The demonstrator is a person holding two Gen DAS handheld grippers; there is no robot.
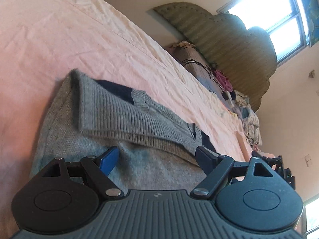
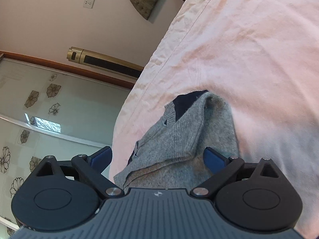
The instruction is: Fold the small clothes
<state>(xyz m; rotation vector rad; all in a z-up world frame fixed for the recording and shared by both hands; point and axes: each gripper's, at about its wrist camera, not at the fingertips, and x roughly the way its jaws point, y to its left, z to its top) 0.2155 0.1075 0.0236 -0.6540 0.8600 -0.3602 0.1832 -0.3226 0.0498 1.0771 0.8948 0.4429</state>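
A small grey knitted sweater [image 1: 111, 115] with a dark navy patch lies on the pink bed sheet [image 1: 59, 35], one ribbed part folded over its body. My left gripper [image 1: 157, 157] is open, its fingers spread wide just above the sweater's near edge, holding nothing. In the right wrist view the same sweater [image 2: 179, 135] lies on the sheet [image 2: 249, 49]. My right gripper [image 2: 157, 157] is open, its fingers straddling the sweater's near folded edge. I cannot tell if the pads touch the cloth.
An olive padded headboard [image 1: 229, 45] stands at the bed's far end, with a pile of clothes [image 1: 247, 115] and cables below it. A window [image 1: 275, 14] is behind. The right wrist view shows the bed edge, a gold standing unit [image 2: 103, 61] and floral sliding doors [image 2: 49, 109].
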